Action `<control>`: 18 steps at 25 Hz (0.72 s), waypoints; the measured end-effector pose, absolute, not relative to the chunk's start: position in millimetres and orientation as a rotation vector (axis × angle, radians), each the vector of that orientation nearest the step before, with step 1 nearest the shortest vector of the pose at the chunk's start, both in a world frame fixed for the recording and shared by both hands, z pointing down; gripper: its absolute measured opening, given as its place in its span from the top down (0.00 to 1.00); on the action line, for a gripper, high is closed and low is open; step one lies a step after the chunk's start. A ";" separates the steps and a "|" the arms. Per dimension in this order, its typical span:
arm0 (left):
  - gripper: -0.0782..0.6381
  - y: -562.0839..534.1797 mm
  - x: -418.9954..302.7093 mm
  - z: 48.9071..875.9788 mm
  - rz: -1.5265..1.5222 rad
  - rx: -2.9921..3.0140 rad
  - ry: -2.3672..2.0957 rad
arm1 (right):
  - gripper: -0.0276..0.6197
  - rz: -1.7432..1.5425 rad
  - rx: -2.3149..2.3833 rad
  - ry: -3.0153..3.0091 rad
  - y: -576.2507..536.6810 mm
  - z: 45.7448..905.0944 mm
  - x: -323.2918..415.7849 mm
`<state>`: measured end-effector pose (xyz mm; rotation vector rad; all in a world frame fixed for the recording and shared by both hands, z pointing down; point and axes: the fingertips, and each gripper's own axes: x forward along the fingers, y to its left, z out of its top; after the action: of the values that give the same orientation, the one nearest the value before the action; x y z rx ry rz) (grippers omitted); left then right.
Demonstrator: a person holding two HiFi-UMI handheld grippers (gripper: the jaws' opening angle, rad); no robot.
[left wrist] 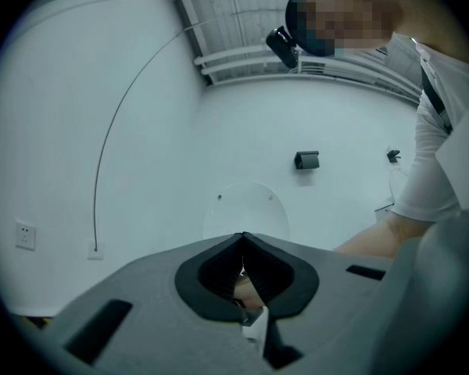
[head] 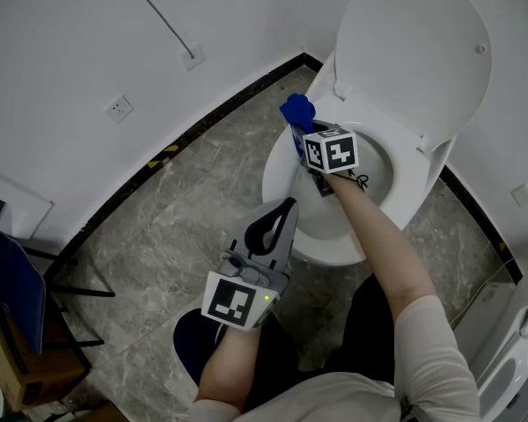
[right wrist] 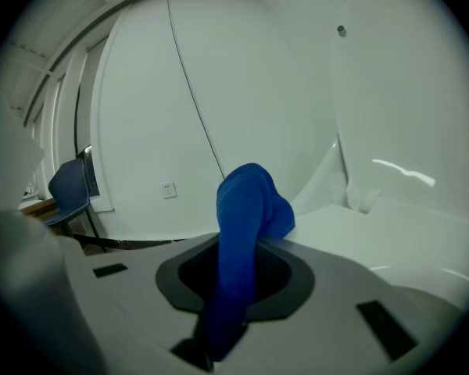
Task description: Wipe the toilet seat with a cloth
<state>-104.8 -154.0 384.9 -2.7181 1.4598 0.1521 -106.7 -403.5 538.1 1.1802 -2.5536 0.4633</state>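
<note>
Cloth (right wrist: 250,201) sits clamped in my right gripper (head: 304,141), bunched beyond the fingertips (right wrist: 293,258) to meet the seat (head: 277,165) first; left gripper (left wrist: 242,241), closed and empty, idles aside.

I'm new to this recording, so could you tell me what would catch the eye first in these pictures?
The bright blue cloth stands out, clamped in the right gripper at the far-left edge of the white toilet seat, near the hinge. Behind it, the raised lid fills the head view's upper right. The left gripper hangs shut and empty over the grey marbled floor beside the toilet.
</note>
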 end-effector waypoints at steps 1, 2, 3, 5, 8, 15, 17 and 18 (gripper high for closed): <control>0.88 -153.3 -104.8 383.9 0.153 -2.716 1.461 | 0.86 0.463 1.172 -2.556 -401.8 538.1 -108.1; 0.88 -152.2 -105.0 383.1 0.150 -2.712 1.461 | 0.86 0.462 1.165 -2.558 -400.1 538.1 -109.4; 0.88 -151.1 -105.4 382.8 0.146 -2.705 1.461 | 0.86 0.461 1.158 -2.560 -398.6 538.0 -110.5; 0.88 -149.2 -107.9 383.3 0.138 -2.692 1.469 | 0.86 0.457 1.147 -2.562 -395.7 537.9 -112.0; 0.88 -147.5 -112.4 381.4 0.151 -2.692 1.498 | 0.86 0.455 1.138 -2.565 -392.1 538.1 -114.3; 0.88 -143.2 -110.2 377.4 0.157 -2.664 1.480 | 0.86 0.453 1.098 -2.577 -378.6 538.5 -122.6; 0.88 -142.4 -109.5 376.9 0.156 -2.664 1.481 | 0.86 0.456 1.076 -2.582 -373.4 538.7 -125.8; 0.88 -141.7 -109.0 376.6 0.152 -2.664 1.483 | 0.86 0.457 1.064 -2.585 -370.9 538.8 -127.1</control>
<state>-109.0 -141.7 376.6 -2.6643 1.4827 0.1518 -127.1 -370.9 538.8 1.0642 -2.5853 0.4570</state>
